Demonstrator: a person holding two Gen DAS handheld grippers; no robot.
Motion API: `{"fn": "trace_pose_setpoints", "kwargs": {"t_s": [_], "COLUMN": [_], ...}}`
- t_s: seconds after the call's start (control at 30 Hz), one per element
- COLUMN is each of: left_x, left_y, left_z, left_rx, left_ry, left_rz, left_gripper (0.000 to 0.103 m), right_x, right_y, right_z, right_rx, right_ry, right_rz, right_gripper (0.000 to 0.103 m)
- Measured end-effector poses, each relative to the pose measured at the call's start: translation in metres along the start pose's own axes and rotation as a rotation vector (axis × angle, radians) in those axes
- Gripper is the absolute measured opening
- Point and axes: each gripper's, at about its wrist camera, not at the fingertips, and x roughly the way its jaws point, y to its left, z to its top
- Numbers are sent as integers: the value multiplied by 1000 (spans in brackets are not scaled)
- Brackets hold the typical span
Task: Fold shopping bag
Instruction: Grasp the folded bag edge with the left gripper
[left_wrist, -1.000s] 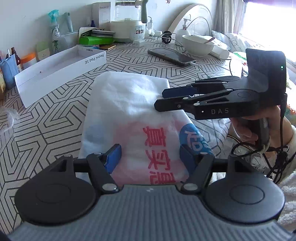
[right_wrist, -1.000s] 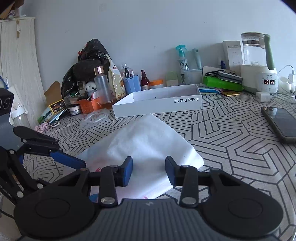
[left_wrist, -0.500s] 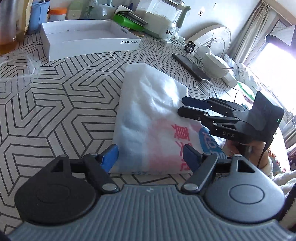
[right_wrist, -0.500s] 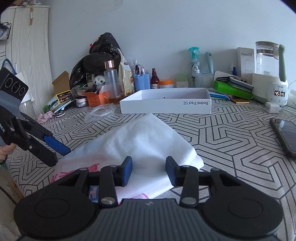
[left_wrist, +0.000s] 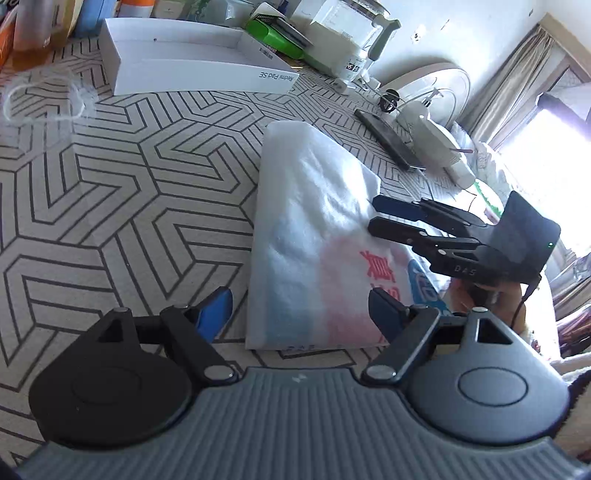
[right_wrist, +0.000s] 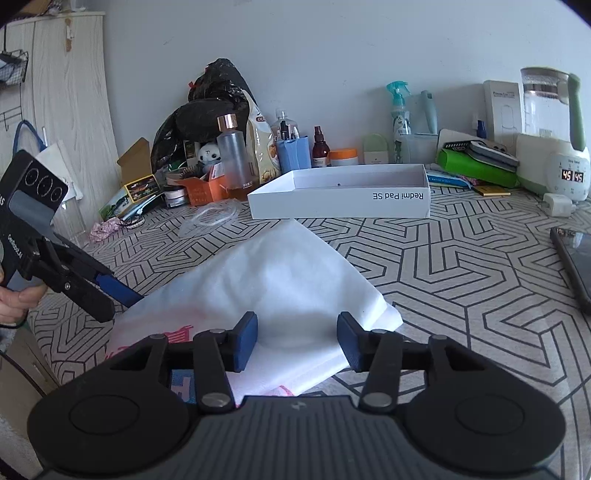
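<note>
Shopping bag (left_wrist: 314, 236): white, lying flat on the patterned tabletop (left_wrist: 129, 192) as a long layered slab, so at least partly folded; whether more folds are due cannot be told. Its long axis runs away from the left claw (left_wrist: 299, 314) toward the white box (left_wrist: 192, 70). The near short edge lies directly ahead of the left claw, between its blue pads, which stand wide apart and hold nothing. The right claw (right_wrist: 297, 341) comes in from the bag's right long side, over its corner, jaws likewise wide and empty; both are about equally near. Writing: red Chinese characters and a blue roundel on the bag, only partly legible; "Redmi Pad SE" on the box; "DAS" on the right claw's body; "45 45" on the kettle base (right_wrist: 569, 173).
</note>
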Motion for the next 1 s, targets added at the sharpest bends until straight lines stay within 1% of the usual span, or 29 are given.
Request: {"fn": "trace_pose_setpoints", "kwargs": {"t_s": [0.07,0.1,0.17,0.2,0.23,0.27,0.33,0.4,0.43,0.53,0.6,0.63,0.7,0.73,0.8,0.83,0.87,0.93,1.0], "left_x": [3,4,6,6,6,5,3,0,0,1,1,2,3,4,8,9,11,14,15], "left_y": [0,-2,-5,-6,-5,-2,6,19,23,35,36,34,30,29,26,26,26,26,26], "left_z": [-2,-2,-2,-2,-2,-1,0,-1,-2,-4,-4,-3,-1,-1,2,2,3,3,4], "left_rx": [-16,-18,-16,-21,-38,-61,-100,-176,-203,-301,-326,-326,-326,-325,-335,-336,-338,-344,-344], "left_ry": [4,4,1,0,-2,-6,-12,-9,-6,-8,-6,-5,-1,2,6,10,13,13,17], "left_rz": [-35,-33,-11,-3,3,9,6,-11,-21,-50,-47,-39,-23,-19,-13,-17,-22,-28,-34], "left_gripper": [79,79,75,68,57,52,33,26,24,21,21,21,21,21,21,21,21,21,21], "right_x": [1,1,2,2,2,2,3,3,2,-5,-23,-32,-53,-58,-60,-58,-54,-46,-37], "right_y": [0,1,2,3,3,3,2,6,10,25,34,40,59,69,93,103,108,110,112], "right_z": [1,1,1,1,1,1,0,0,1,6,13,16,20,20,15,13,10,5,0], "right_rx": [-7,-13,-18,-19,-18,-18,-21,-50,-84,-190,-262,-305,-417,-477,-588,-633,-654,-662,-671], "right_ry": [1,3,2,1,-1,-2,-6,-11,-12,-24,-73,-97,-142,-140,-90,-51,-6,24,53], "right_rz": [1,-2,-7,-9,-9,-9,-9,-21,-37,-79,-70,-59,-11,15,88,126,151,143,134], "right_gripper": [49,49,49,49,49,49,49,49,49,50,50,50,50,50,49,47,43,40,40]}}
